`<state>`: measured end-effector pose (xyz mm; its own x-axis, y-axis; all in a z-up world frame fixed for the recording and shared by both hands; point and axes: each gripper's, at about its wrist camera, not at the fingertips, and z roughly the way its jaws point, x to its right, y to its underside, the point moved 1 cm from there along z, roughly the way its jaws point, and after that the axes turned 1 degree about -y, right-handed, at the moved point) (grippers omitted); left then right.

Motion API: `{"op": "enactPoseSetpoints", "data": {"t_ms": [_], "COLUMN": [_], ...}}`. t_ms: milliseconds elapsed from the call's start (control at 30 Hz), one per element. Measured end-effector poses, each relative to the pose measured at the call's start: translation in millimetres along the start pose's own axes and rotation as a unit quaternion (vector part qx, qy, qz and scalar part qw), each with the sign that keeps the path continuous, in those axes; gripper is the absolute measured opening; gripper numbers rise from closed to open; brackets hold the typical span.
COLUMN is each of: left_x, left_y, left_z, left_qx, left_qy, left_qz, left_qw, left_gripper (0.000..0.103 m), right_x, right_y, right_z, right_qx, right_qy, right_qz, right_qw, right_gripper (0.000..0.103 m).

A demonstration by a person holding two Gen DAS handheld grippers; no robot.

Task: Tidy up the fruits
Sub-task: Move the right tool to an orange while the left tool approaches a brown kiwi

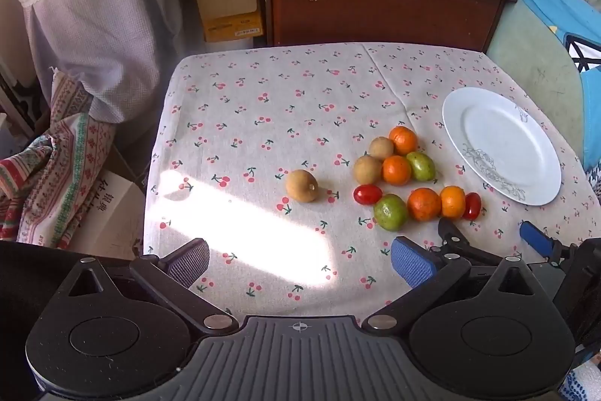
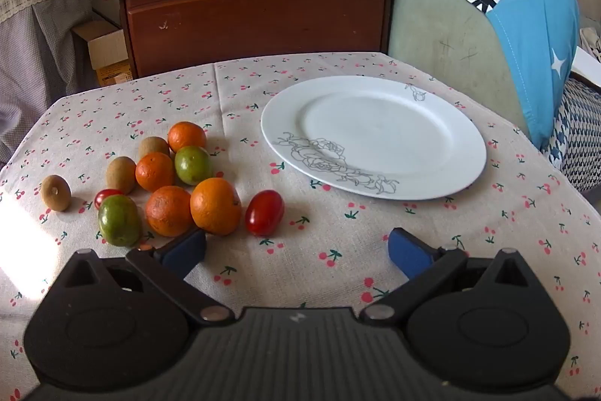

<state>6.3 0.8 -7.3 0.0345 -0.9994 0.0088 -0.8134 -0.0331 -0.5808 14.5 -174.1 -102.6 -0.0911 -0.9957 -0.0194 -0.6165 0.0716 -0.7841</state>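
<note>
Red tomato (image 2: 264, 212) is lying on the tabletop (image 2: 338, 269), long axis tilting up-right toward the plate (image 2: 465, 153). Right gripper (image 2: 296, 248) fingers are hovering spread, tomato just ahead between them; left gripper (image 1: 300, 260) fingers are spreading wide too, holding nothing.

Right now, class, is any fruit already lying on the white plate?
No: the white plate is bare, and all the fruit sits on the cherry-print tablecloth beside it.
</note>
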Motion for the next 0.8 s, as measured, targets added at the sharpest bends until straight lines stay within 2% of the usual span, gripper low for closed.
{"op": "enactPoseSetpoints", "data": {"t_ms": [333,533,667,733,800], "left_x": [4,0,-11,-14,-15], "left_y": [5,2,3,5,7], "left_z": [-6,-13,-8,-4,0], "left_qx": [-0.009,0.004,0.0,-0.006,-0.011], "left_qy": [0.004,-0.008,-0.012,-0.014,-0.016], "left_qz": [-0.007,-0.006,-0.019,-0.021,-0.02], "left_qw": [0.9999,0.9999,0.9997,0.9997,0.9996], "left_gripper": [0.103,0.103,0.103,0.103,0.103], "right_x": [-2,1,15,19,19], "right_y": [-2,-10,-10,-14,-17], "right_z": [-2,-12,-29,-35,-41], "right_qx": [-0.006,-0.097,-0.102,-0.11,-0.113], "right_qy": [0.003,-0.029,-0.061,-0.063,-0.048], "right_qz": [-0.002,-0.03,0.029,0.04,0.032], "right_qw": [1.0,0.994,0.993,0.991,0.992], "right_gripper": [0.102,0.102,0.102,0.102,0.102]}}
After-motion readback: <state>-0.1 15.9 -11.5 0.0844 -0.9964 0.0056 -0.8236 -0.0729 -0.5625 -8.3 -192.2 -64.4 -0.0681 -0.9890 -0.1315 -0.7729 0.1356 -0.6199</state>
